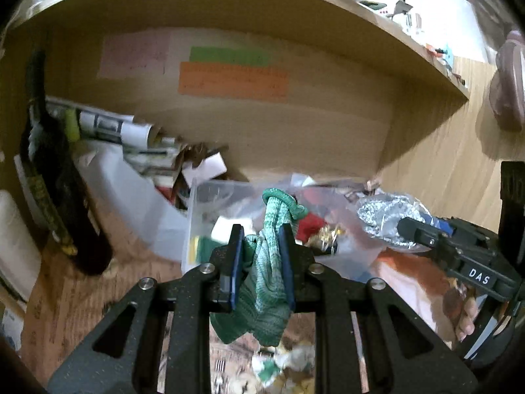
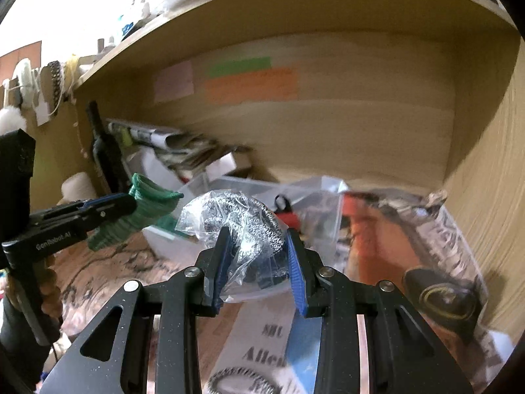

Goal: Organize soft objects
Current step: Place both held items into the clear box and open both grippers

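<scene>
A: Start at the far left. What stands there?

B: A dark wine bottle (image 1: 52, 177) stands upright against the left wall of the wooden shelf (image 1: 295, 6) alcove. Beside it, rolled papers (image 1: 111, 128) lean over a heap of cards and boxes.

A: And the left gripper?

B: The left gripper (image 1: 261, 252) has its blue-padded fingers (image 1: 237, 262) drawn narrow on a green knitted sock (image 1: 267, 282). The sock's ribbed cuff sticks up beyond the fingertips, and the rest hangs down under them, clear of the patterned surface (image 1: 65, 295) below.

A: What sits behind the sock?

B: A clear plastic container (image 1: 200, 203) with small red and green items inside, too blurred to name. On the alcove's back wall are pink, green and orange paper notes (image 1: 233, 80).

A: Now the right side.

B: The right gripper (image 2: 257, 256) has its fingers (image 2: 297, 275) closed on a clear plastic bag (image 2: 210, 216) holding a grey knitted item (image 2: 259, 226), apparently a rolled sock or glove; I cannot tell which. It is lifted above the surface, just right of the green sock. In the left wrist view the same gripper comes in from the right edge, a hand (image 1: 466, 318) under its handle.

A: And furthest right?

B: A crinkled clear bag (image 2: 410, 246) with orange and printed contents lies against the alcove's right wall.
</scene>
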